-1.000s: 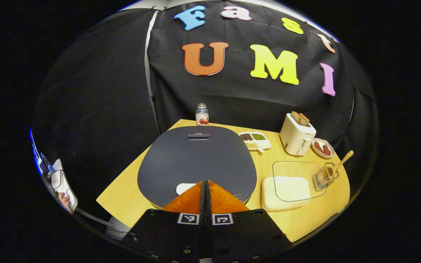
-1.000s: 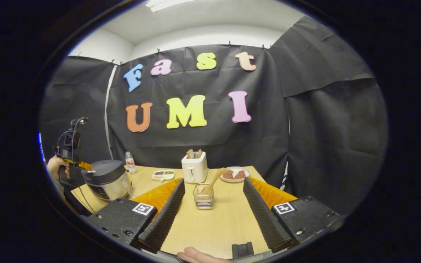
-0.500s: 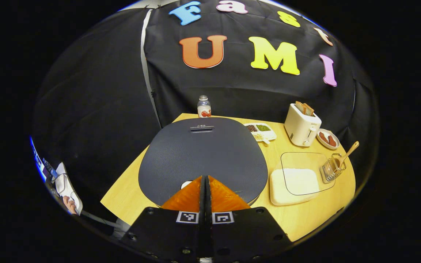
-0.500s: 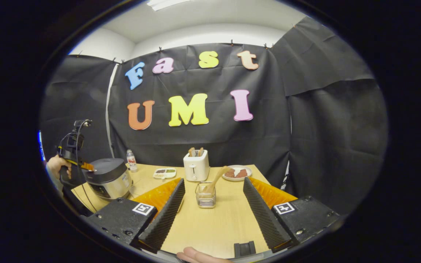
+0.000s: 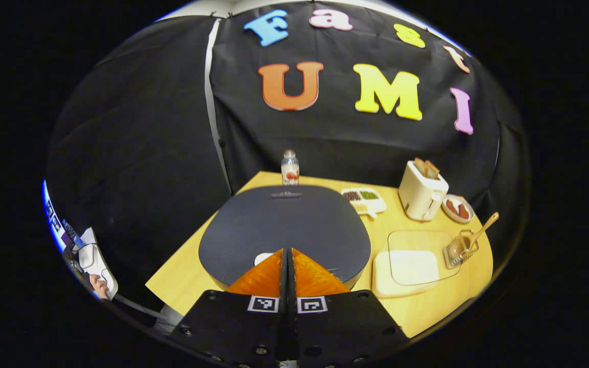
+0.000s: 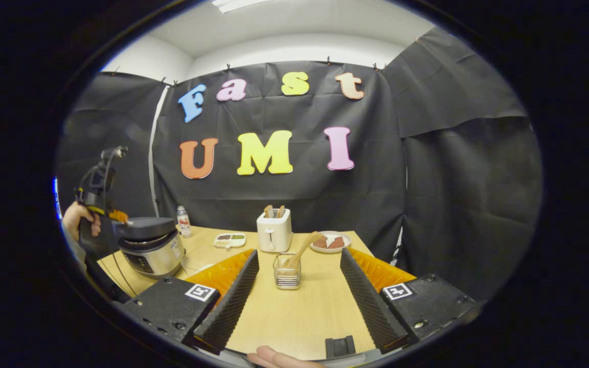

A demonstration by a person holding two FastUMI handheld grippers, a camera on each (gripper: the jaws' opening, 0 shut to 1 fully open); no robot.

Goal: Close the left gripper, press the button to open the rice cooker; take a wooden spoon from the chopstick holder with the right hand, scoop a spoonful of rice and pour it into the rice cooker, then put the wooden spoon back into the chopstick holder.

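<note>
The rice cooker (image 5: 284, 225) shows its dark grey lid from above, and my left gripper (image 5: 288, 251) is shut with its tips over the white button (image 5: 261, 258) at the lid's near edge. In the right gripper view the rice cooker (image 6: 152, 250) stands at the left with its lid (image 6: 143, 226) lifted a little off the body. A hand (image 6: 75, 217) holds the left gripper (image 6: 119, 216) at the lid's front. The wire chopstick holder (image 6: 286, 272) with the wooden spoon (image 6: 303, 246) stands between the fingers of my open right gripper (image 6: 298, 254), farther off. The rice box (image 5: 406, 266) lies beside the holder (image 5: 457, 249).
A white toaster (image 6: 273, 231) and a plate of food (image 6: 330, 242) stand at the back of the wooden table (image 6: 294, 317). A divided dish (image 6: 229, 239) and a small bottle (image 6: 183, 221) sit behind the cooker. A thumb (image 6: 279, 359) shows at the bottom edge.
The cooker's lid has popped up slightly from the body. My left gripper has risen with it, still shut. The right gripper has barely moved.
</note>
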